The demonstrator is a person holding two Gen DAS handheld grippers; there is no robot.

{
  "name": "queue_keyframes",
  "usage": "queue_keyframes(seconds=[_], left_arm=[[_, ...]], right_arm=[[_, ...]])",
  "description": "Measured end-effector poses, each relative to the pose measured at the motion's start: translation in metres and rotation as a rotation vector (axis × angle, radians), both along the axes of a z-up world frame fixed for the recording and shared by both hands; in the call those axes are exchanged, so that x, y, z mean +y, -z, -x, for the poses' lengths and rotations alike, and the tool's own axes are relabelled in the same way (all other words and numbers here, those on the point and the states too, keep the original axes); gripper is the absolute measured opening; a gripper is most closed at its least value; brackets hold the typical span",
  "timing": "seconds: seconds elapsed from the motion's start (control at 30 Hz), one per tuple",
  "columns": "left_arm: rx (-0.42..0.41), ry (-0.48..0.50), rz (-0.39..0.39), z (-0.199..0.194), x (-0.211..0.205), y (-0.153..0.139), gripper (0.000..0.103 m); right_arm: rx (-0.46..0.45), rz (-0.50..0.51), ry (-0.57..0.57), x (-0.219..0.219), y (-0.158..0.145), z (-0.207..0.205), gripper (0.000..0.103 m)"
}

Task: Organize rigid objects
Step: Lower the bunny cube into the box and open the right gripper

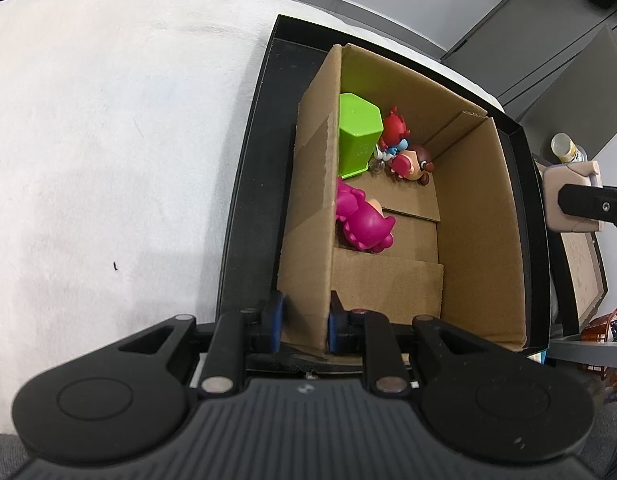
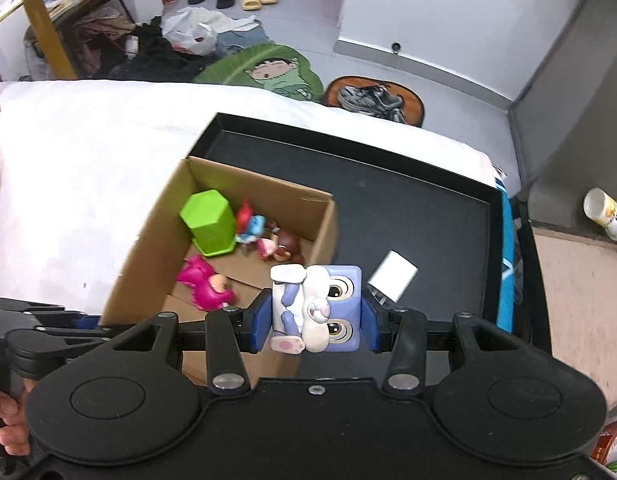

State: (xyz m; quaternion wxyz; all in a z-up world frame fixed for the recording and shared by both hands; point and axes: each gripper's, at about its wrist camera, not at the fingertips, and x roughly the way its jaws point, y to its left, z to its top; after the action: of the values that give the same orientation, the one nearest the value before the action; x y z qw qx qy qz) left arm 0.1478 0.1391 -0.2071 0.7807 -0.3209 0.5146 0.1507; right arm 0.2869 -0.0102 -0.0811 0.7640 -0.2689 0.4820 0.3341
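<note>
The white-covered bench point(image 2: 88, 152) carries a shallow black tray point(image 2: 408, 208), and I note the cardboard box point(image 1: 480, 220) stands inside that tray, at its left end as the right wrist view shows it. The tray's open floor holds only a white card point(image 2: 392, 276), just beside the box.

I have the left claw point(image 1: 304, 326) clamped on the box's near wall, one pad either side of the cardboard. My judgement is that this grip steadies the box so it will not slide or tip while items go in.

Inside the box, a green hexagonal cup point(image 1: 356, 136) stands upside down in the far corner. A magenta figure point(image 1: 364, 220) lies on the box floor nearer me, and two small figurines point(image 1: 404, 148) rest just beside the cup.

The right claw point(image 2: 316, 310) is clamped on a blue block toy with a white rabbit point(image 2: 320, 308), held in the air above the box's right-hand wall and not yet inside. I judge it is next to be stowed with the others.
</note>
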Motion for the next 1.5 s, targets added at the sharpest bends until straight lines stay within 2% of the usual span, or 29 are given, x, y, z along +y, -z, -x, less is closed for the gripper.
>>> queue_keyframes(seconds=[0.37,0.73,1.1,1.27,1.37,1.5], left_arm=[[-0.003,0.000,0.006,0.001,0.001,0.000,0.020],[-0.006,0.001,0.011,0.001,0.002,0.001,0.020],[-0.008,0.006,0.012,0.002,0.002,0.001,0.020],[-0.007,0.006,0.014,0.001,0.002,0.001,0.020],[-0.007,0.006,0.014,0.001,0.002,0.001,0.020],[-0.009,0.007,0.007,0.001,0.001,0.000,0.022]], right_arm=[[0.012,-0.020,-0.052,0.027,-0.001,0.019,0.044],[0.040,0.043,-0.088,0.051,0.037,0.031,0.044],[-0.038,0.130,-0.090,0.067,0.074,0.030,0.044],[-0.036,0.159,-0.088,0.070,0.087,0.029,0.044],[-0.027,0.161,-0.070,0.068,0.091,0.028,0.045],[-0.031,0.131,-0.055,0.063,0.082,0.028,0.044]])
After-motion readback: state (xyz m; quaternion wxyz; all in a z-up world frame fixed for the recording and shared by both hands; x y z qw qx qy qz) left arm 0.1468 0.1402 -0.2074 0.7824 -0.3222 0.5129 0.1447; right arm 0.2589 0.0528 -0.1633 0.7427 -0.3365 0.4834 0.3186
